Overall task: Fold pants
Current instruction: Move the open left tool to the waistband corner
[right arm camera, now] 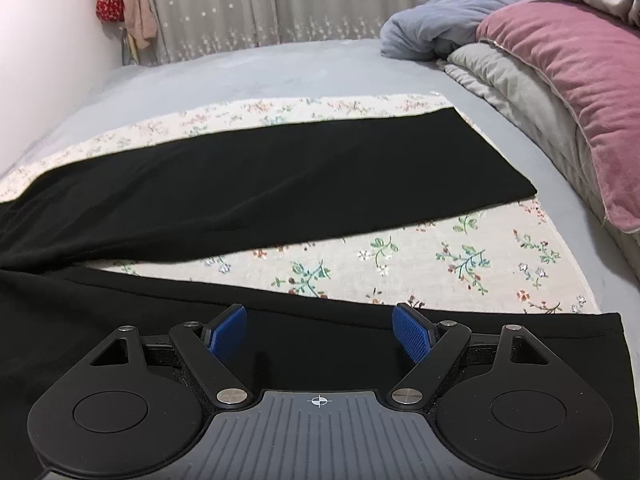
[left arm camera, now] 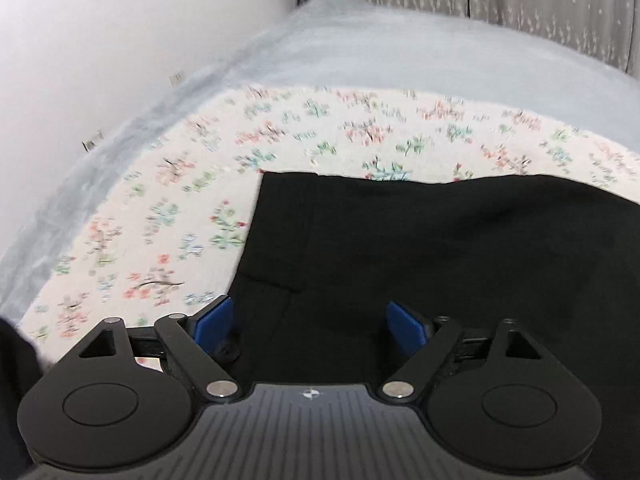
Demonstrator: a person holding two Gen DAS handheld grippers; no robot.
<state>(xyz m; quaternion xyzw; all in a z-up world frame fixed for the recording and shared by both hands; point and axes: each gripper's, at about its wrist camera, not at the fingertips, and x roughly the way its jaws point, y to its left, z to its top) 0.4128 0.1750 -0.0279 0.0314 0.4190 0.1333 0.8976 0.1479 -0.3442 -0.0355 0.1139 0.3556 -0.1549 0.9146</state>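
I have the black pants [right arm camera: 260, 184] spread flat on the floral cloth [right arm camera: 440, 256] over the bed, legs splayed so each can be taken; my left gripper [left arm camera: 308, 320] hangs over the waist end, jaws wide apart, nothing between them; my right gripper [right arm camera: 320, 332] hovers over the near leg, likewise parted, though contact is hard to judge.

Pants [right arm camera: 280, 168] lie on sheet [right arm camera: 440, 264], pillows [right arm camera: 580, 80] seemingly right.
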